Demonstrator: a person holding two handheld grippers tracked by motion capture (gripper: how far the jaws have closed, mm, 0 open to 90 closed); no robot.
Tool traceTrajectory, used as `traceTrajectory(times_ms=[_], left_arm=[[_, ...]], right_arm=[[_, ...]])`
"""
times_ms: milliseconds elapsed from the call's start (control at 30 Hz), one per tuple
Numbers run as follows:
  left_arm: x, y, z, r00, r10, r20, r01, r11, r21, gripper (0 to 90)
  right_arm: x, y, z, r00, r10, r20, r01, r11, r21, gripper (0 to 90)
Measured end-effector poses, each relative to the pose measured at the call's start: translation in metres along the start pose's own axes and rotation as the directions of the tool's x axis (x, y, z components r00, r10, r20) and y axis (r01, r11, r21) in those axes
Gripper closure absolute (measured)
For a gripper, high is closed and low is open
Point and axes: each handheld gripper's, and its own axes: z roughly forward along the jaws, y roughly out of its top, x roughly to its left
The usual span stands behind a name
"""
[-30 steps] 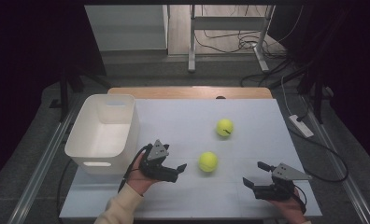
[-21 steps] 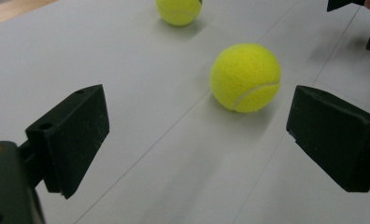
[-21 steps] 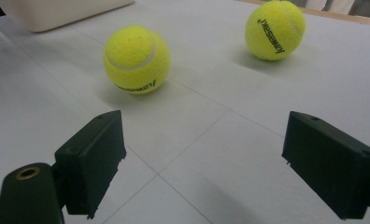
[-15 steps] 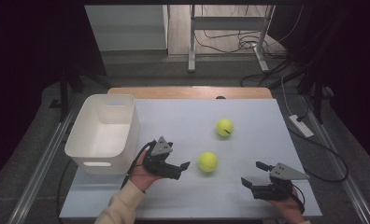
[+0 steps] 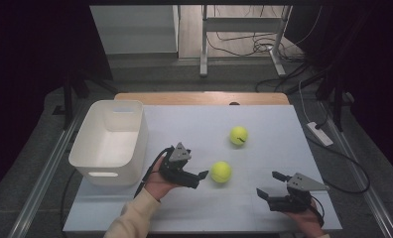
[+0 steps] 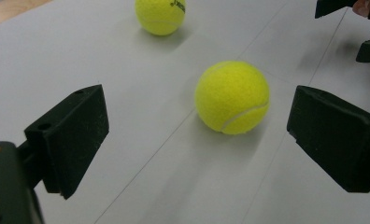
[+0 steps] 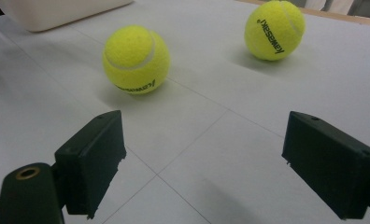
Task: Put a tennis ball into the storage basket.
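Two yellow tennis balls lie on the white table. The near ball (image 5: 221, 172) (image 6: 232, 97) (image 7: 136, 59) rests just ahead of my left gripper (image 5: 200, 178) (image 6: 199, 126), which is open with the ball a short way beyond its jaws, not touching. The far ball (image 5: 238, 135) (image 6: 160, 16) (image 7: 274, 30) sits farther back. My right gripper (image 5: 267, 183) (image 7: 204, 154) is open near the front right edge, nothing between its jaws, facing both balls. The left gripper view catches the right gripper (image 6: 351, 28) at its top right.
A white plastic bin (image 5: 102, 166) (image 7: 57, 11) stands at the table's left, beside my left hand. The wooden back edge (image 5: 204, 97) bounds the table (image 5: 274, 114). A power strip (image 5: 319, 134) and cables lie on the floor to the right.
My left gripper has slid to the right, closing in on the near ball. The right gripper and both balls have stayed where they were.
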Motion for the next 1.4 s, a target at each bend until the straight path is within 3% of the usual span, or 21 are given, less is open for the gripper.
traceTrajectory(times_ms=[767, 1200, 1400], left_arm=[[-0.009, 0.018, 0.025, 0.9983, 0.019, 0.056, -0.02, 0.9997, 0.013, 6.3], [-0.013, 0.021, 0.037, 0.9973, 0.036, 0.064, -0.037, 0.9992, 0.016, 6.2], [-0.015, 0.021, 0.047, 0.9963, 0.046, 0.073, -0.05, 0.9975, 0.051, 6.0]], right_arm=[[0.0, 0.0, -0.001, 1.0, -0.004, 0.004, 0.004, 1.0, 0.005, 12.8], [-0.001, 0.0, -0.001, 0.9999, -0.006, 0.008, 0.006, 1.0, 0.004, 12.8], [-0.001, 0.0, -0.001, 0.9999, -0.008, 0.007, 0.008, 1.0, 0.003, 12.8]])
